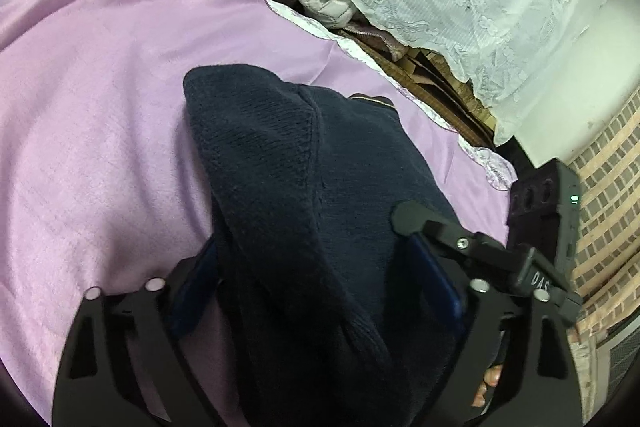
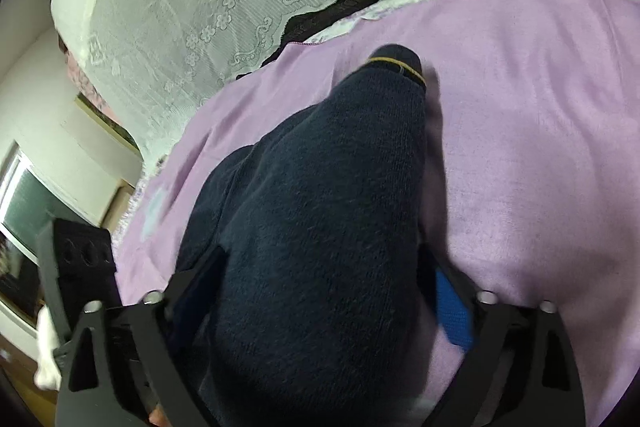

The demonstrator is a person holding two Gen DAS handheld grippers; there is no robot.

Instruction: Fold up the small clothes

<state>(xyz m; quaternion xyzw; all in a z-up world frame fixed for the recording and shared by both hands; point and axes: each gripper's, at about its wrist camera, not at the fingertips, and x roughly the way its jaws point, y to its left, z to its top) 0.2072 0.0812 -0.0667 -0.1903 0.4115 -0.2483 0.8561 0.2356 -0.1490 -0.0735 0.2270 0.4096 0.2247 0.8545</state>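
I see one dark navy knitted garment (image 1: 304,187) on the pink blanket (image 1: 100,107), with a yellow-striped cuff (image 2: 396,65). My left gripper (image 1: 316,267) and right gripper (image 2: 320,267) both stand wide around it; whether they clamp it I cannot tell.

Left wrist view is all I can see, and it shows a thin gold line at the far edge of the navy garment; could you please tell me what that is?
Observer: It is a yellow band around a cuff. The right wrist view shows that sleeve end lying on the pink blanket.
Operator: Thank you. And what is between the fingers on that side?
Observer: The navy garment runs between the fingers of the right gripper. A blue pad shows beside it, but I cannot tell whether the pads press on the cloth.
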